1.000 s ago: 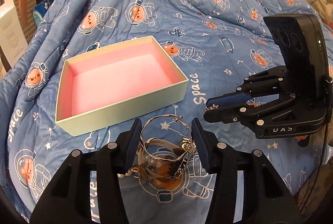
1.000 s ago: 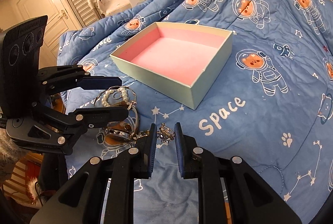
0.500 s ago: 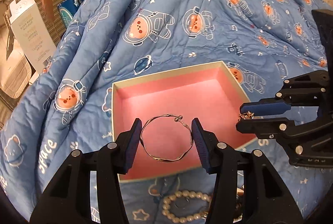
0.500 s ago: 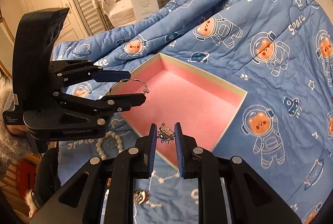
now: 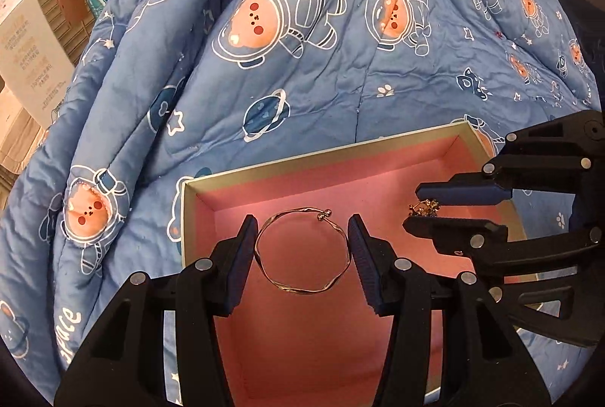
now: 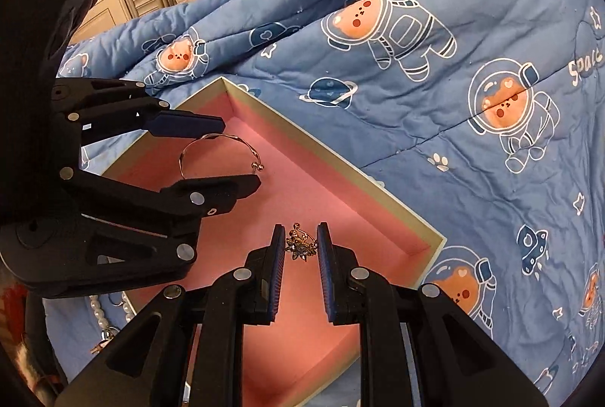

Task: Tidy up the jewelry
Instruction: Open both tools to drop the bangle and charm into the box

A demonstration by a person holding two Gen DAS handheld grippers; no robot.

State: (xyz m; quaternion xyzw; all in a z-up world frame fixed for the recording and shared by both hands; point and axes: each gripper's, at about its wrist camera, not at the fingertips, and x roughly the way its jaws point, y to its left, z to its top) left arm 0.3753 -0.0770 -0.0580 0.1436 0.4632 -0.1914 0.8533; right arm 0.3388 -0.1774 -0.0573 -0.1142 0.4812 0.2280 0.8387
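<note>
Over the pink-lined box (image 5: 378,146) on a blue space-print quilt (image 5: 302,66), my left gripper (image 5: 302,252) holds a thin silver bangle (image 5: 302,288) crosswise between its half-spread fingers, the ring hanging above the box floor. Just beside it, my right gripper (image 6: 301,250) pinches a small gold flower-shaped charm (image 6: 300,248) with its fingers drawn narrow, also above the box. At the box's near edge, a pearl strand (image 6: 96,308) lies on the quilt.

Two matte black plastic two-finger grippers: left gripper (image 5: 302,252), right gripper (image 6: 300,252). Angular linkage arms studded with round silver screws; ribbed dark blue rubber pads (image 5: 242,255) lining each finger.
</note>
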